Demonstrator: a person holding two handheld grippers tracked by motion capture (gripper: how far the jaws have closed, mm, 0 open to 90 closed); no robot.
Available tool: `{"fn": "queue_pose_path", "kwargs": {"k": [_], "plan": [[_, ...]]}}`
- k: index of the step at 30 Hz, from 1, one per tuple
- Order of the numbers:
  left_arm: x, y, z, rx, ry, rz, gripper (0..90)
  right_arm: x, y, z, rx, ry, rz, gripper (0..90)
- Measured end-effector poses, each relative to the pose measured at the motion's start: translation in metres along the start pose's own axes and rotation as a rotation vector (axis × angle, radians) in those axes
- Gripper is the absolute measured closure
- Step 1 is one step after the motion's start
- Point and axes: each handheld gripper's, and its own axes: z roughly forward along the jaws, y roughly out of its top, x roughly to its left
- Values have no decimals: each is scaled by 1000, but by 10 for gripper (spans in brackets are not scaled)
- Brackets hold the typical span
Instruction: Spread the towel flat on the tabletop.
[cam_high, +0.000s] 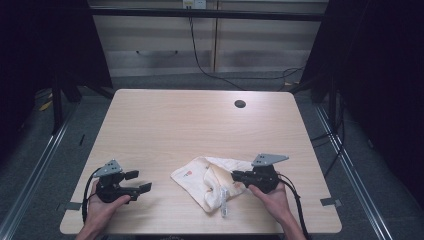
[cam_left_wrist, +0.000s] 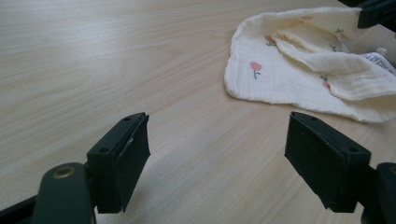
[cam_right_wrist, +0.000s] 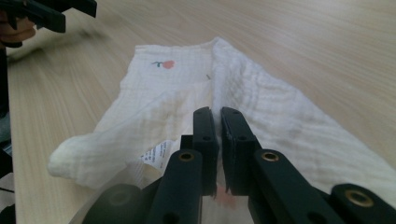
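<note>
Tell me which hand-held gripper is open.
The left hand-held gripper: jaws spread wide over bare table. The right hand-held gripper is nearly closed above the cloth.

left gripper (cam_high: 143, 181): jaws wide apart | right gripper (cam_high: 235, 175): jaws nearly closed
</note>
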Motion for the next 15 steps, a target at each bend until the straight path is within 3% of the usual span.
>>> {"fn": "queue_pose_path", "kwargs": {"k": [7, 15], "plan": [[-1, 0, 1, 7, -3, 3, 220, -1, 15, -18, -36, 20, 14, 861], [-7, 1, 6, 19, -42, 2, 235, 2, -2, -31, -11, 23, 28, 863]]}}
